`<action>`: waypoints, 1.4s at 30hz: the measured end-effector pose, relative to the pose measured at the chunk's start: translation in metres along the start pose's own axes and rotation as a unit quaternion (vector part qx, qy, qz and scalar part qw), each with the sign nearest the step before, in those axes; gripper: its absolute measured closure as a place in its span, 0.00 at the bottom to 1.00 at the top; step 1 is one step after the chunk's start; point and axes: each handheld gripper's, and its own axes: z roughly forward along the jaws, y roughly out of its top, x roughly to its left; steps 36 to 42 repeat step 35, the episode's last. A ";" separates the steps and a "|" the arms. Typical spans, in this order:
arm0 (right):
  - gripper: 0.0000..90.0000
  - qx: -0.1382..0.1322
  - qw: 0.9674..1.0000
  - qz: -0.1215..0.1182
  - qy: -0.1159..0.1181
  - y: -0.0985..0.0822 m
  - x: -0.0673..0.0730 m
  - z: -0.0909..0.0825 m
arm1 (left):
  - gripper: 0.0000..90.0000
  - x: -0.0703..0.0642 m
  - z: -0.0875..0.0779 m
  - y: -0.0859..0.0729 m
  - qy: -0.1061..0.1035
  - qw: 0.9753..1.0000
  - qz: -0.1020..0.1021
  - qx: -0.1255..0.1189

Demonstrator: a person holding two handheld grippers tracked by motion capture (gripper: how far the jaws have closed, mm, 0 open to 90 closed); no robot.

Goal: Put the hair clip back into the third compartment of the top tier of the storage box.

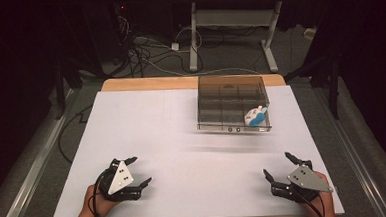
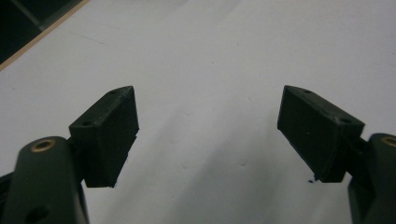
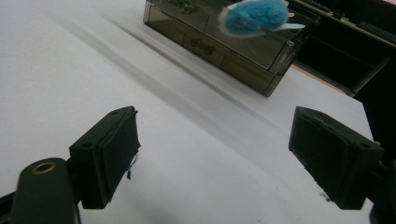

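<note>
Jaws on both grippers stood spread wide with nothing between them, and bare white tabletop showed through each gap. The left gripper (image 1: 134, 172) rested low over the near left part of the table (image 1: 147, 126), the right gripper (image 1: 279, 166) over the near right part, each held in a hand coming in from the bottom edge. Farther out, toward the far right of the table, sat a smoky translucent organizer box (image 1: 231, 104) divided into compartments, with small drawers along its front wall. A blue and white fluffy toy (image 1: 255, 116) lay at its near right corner; in the right gripper view it sat on top of the box (image 3: 219, 44), the blue fuzz (image 3: 257, 15) bulging above the rim. Judging from this, the work in hand was a reach for that toy, and the right gripper was the nearer one. Doing it well would mean coming in from above, closing on the soft body rather than the thin white edge, and lifting straight so the light box was not dragged. No brand, label or writing could be read anywhere.
</note>
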 end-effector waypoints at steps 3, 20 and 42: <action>0.18 -0.001 1.000 -0.002 -0.002 0.000 0.000 -0.001 | 0.22 -0.001 0.000 0.000 0.000 1.000 0.001 0.000; 0.18 -0.002 1.000 -0.006 -0.001 0.001 0.000 0.000 | 0.22 0.001 0.001 -0.001 0.000 1.000 -0.001 0.002; 0.18 0.004 1.000 -0.003 -0.006 -0.001 0.000 0.002 | 0.22 0.006 0.004 0.000 0.000 1.000 -0.013 0.002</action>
